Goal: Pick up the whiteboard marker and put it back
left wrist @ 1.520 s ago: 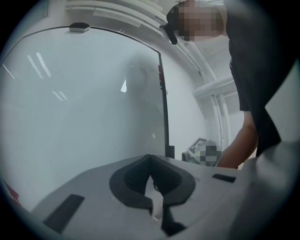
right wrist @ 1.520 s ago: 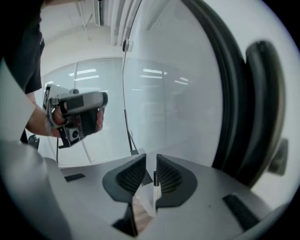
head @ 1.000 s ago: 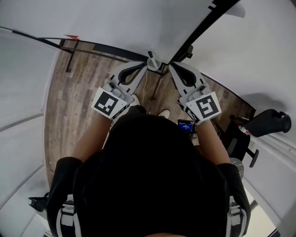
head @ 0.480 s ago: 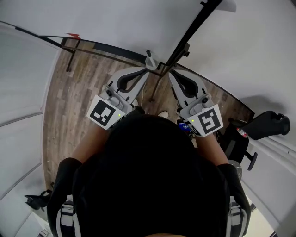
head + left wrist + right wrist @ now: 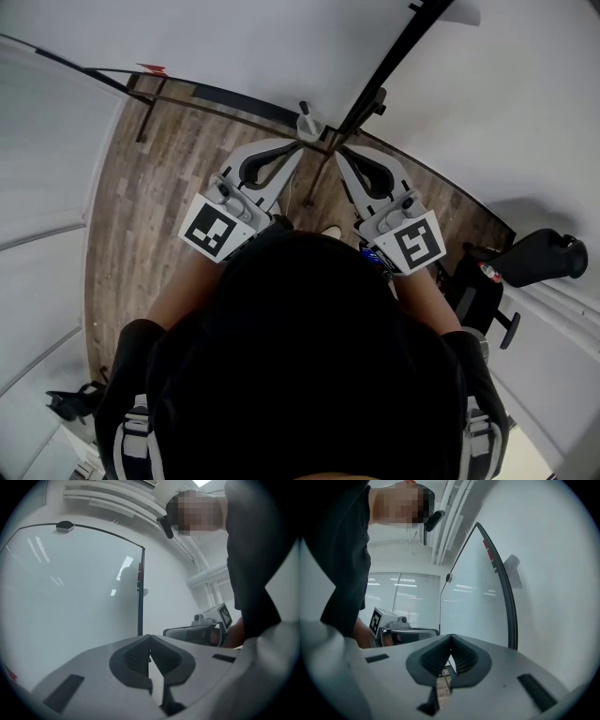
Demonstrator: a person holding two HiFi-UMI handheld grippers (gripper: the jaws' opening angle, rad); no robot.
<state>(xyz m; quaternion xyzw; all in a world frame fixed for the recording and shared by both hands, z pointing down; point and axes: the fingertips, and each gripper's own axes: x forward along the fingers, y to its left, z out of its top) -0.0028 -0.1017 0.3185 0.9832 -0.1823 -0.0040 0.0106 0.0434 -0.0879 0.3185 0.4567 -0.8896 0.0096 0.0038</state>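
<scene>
There are two grippers, the left gripper (image 5: 298, 148) and right gripper (image 5: 339, 156), one whiteboard (image 5: 75, 602) and one person (image 5: 300, 375).

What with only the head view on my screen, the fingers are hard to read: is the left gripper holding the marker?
Observer: No. In the left gripper view, the left gripper has its fingers shut tip to tip, with nothing between them.
Operator: And the right?
Observer: The right gripper is also shut and empty.
Operator: Any marker ahead of them?
Observer: None shows in either gripper view. Both look at the whiteboard.
</scene>
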